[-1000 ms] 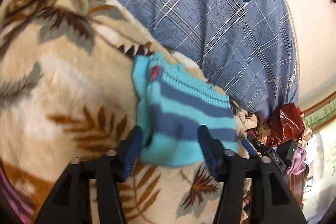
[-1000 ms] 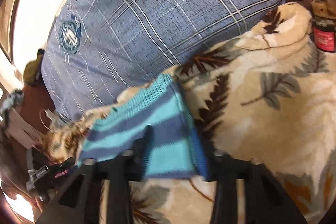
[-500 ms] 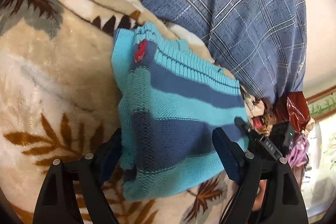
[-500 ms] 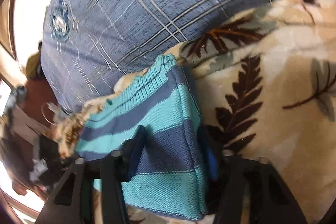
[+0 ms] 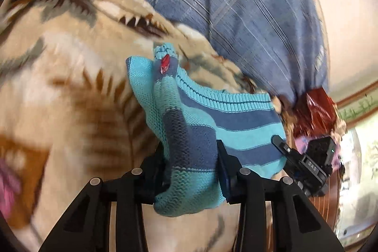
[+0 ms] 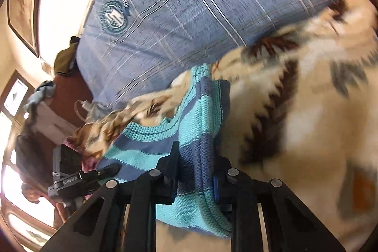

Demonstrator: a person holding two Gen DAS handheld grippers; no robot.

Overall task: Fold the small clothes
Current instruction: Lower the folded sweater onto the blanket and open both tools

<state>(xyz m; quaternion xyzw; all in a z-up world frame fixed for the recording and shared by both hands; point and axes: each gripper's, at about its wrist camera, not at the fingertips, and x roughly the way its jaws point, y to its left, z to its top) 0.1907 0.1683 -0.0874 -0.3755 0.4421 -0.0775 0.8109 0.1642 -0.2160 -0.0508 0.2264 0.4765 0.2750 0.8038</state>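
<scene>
A small knit garment (image 5: 212, 124) with turquoise and blue stripes and a tiny red tag hangs between both grippers above a beige leaf-print blanket (image 5: 59, 86). My left gripper (image 5: 191, 157) is shut on its left edge, the knit bunched between the jaws. My right gripper (image 6: 195, 164) is shut on the other edge of the garment (image 6: 196, 115). The right gripper (image 5: 304, 164) shows at the garment's far corner in the left wrist view. The left gripper (image 6: 82, 178) shows at lower left in the right wrist view.
A large blue plaid pillow (image 5: 248, 11) with a round crest lies behind the blanket and also shows in the right wrist view (image 6: 189, 4). A dark red bag (image 5: 314, 110) and cluttered clothes sit beyond the bed's edge. A framed picture (image 6: 21, 4) hangs on the wall.
Both grippers closed onto the garment's side edges and lifted it off the blanket. The knit now bunches in the jaws and both views show motion blur.
</scene>
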